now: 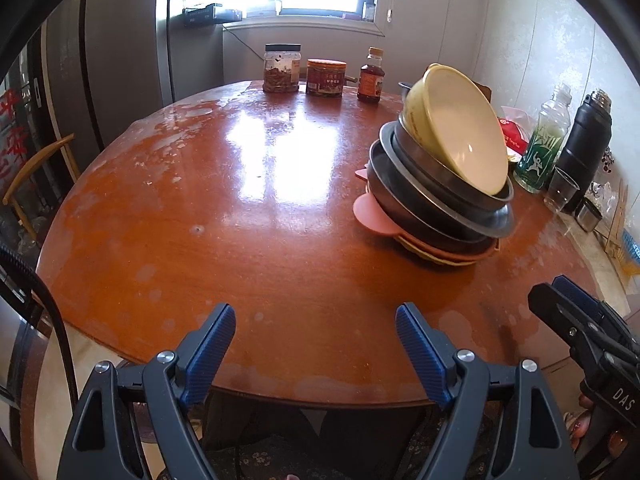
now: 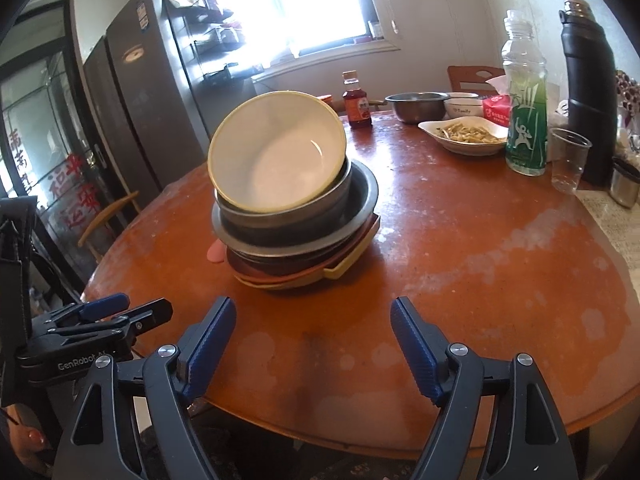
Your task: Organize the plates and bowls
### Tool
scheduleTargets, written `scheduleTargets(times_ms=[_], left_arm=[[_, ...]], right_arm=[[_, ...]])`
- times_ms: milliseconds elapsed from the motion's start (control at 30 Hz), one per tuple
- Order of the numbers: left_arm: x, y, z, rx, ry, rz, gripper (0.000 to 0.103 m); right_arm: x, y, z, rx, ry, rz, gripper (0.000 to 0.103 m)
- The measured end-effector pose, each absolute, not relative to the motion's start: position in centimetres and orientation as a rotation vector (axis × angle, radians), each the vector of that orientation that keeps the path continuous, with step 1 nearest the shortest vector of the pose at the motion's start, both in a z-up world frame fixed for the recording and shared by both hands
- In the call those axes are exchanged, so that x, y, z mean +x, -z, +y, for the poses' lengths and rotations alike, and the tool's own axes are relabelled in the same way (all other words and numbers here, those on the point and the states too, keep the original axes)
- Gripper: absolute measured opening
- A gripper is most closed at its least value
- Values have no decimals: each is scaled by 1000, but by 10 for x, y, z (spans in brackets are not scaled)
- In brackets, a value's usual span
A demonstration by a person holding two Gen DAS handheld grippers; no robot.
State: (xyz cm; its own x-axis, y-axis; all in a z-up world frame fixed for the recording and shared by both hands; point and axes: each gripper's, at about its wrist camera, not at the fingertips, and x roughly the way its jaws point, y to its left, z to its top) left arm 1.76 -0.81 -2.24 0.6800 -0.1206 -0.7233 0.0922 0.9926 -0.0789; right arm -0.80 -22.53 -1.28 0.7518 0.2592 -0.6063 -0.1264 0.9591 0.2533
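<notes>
One leaning stack [image 2: 288, 208] of dishes stood on the round wooden table [image 1: 240, 220], with a tilted yellow bowl [image 2: 276, 148] on top, steel bowls [image 2: 352, 200] nested under it and pink and yellow plates [image 2: 320, 274] at the bottom. Beyond the stack, near the green-labelled bottle [image 2: 524, 120], a steel bowl [image 2: 416, 106], a white bowl [image 2: 464, 107] and a dish of food [image 2: 464, 134] sat unstacked. The left gripper [image 1: 316, 344] and right gripper [image 2: 312, 340] hovered at the table edge nearest the stack, jaws apart and empty. Most stacking looked done; straightening the top bowl probably remained.
</notes>
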Motion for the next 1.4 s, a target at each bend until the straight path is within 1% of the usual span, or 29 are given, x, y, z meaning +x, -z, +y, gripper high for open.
scheduleTargets(times_ms=[700, 1400], left_arm=[[5, 33, -17, -11, 112, 835, 82], [2, 35, -23, 0, 125, 850, 82]], right_arm=[[-18, 26, -229, 269, -211, 681, 81], [-29, 23, -232, 236, -174, 668, 81]])
